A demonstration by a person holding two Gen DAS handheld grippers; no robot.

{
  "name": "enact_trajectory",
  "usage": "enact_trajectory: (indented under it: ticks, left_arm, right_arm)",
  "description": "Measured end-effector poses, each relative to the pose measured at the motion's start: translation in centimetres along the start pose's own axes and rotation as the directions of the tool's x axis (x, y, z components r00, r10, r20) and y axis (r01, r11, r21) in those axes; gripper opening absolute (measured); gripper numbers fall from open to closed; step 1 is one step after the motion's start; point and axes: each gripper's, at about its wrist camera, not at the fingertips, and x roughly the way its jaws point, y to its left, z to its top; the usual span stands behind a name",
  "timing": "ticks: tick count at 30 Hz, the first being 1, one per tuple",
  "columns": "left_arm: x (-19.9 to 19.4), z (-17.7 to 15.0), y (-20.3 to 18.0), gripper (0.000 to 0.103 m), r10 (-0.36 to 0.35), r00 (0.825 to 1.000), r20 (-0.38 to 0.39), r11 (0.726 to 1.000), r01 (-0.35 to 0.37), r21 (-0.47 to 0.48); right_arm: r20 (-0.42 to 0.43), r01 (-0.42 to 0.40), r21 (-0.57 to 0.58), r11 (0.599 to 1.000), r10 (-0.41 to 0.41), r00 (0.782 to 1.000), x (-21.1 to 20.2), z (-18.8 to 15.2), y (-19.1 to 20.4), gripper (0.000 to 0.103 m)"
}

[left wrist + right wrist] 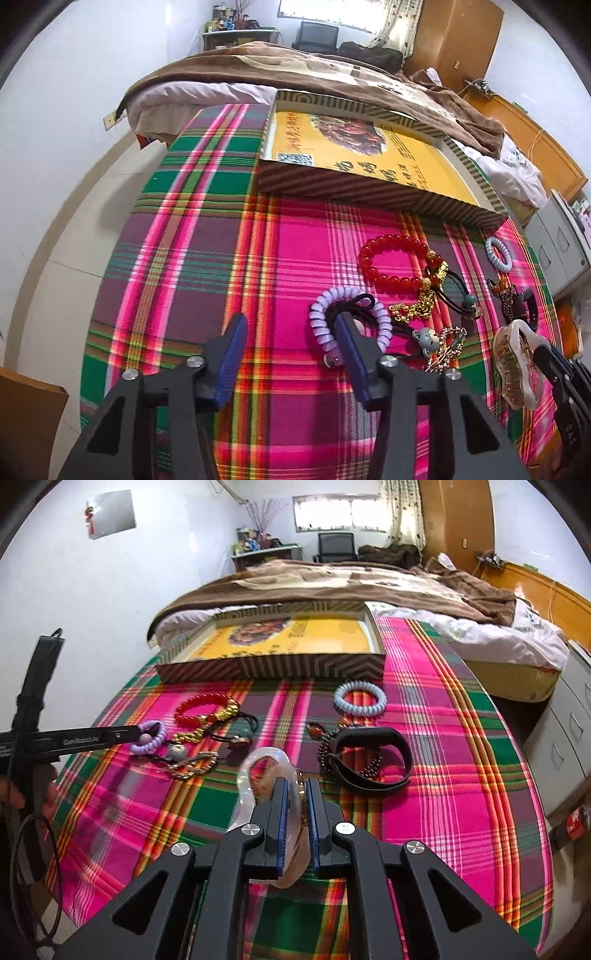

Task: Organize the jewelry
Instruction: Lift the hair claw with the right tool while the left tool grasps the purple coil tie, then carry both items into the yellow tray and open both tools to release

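Jewelry lies on a plaid cloth (295,258). My left gripper (291,321) is open, its right finger over a purple spiral hair tie (321,321); it shows in the right wrist view (136,733) by the same tie (149,738). My right gripper (294,786) is shut on a translucent hair claw clip (266,768), also seen in the left wrist view (511,362). A red bead bracelet (391,262) (201,709), a pale blue spiral tie (498,253) (360,701) and a black band (373,758) lie nearby. A shallow yellow-bottomed box (369,184) (273,664) stands behind them.
Gold charms (413,310), a small bear charm (424,338), black hair elastics (458,295) and a dark beaded string (328,746) crowd the jewelry pile. A bed with a brown blanket (332,579) lies beyond the box. Grey drawers (565,738) stand at the right.
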Motion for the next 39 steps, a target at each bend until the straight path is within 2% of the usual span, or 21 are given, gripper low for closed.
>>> enact_trajectory:
  ticks: [5,7,9,14,32,39]
  left_arm:
    - [0.6,0.0,-0.7,0.046,0.000,1.000,-0.010,1.000,0.000,0.024]
    - [0.7,0.1,-0.9,0.042,0.002,1.000,-0.011,0.999,-0.002,0.032]
    - [0.7,0.2,-1.0,0.027,0.000,1.000,-0.011,0.999,0.000,0.035]
    - [0.6,0.2,-1.4,0.012,-0.007,1.000,-0.005,0.999,0.007,0.045]
    - [-4.6,0.6,-2.6,0.009,-0.101,0.988,0.121,0.994,0.095,0.056]
    - [-6.0,2.5,-3.5,0.009,-0.116,0.981,0.158,0.992,0.106,0.068]
  right_arm:
    - [-0.050,-0.018,0.022,1.000,0.019,0.999,1.4,-0.3,-0.2,0.014]
    - [-0.045,-0.021,0.022,1.000,0.022,0.999,1.6,-0.4,-0.2,0.014]
    - [-0.041,-0.040,0.024,0.999,0.041,0.998,1.5,-0.4,-0.2,0.014]
    - [-0.004,-0.050,0.020,0.999,0.050,0.999,0.8,-0.4,-0.1,0.013]
    - [0.055,-0.059,0.029,0.998,0.057,0.997,-1.1,0.3,-0.7,0.013]
    - [0.102,-0.057,0.035,0.998,0.053,0.993,-2.1,3.7,-2.1,0.013]
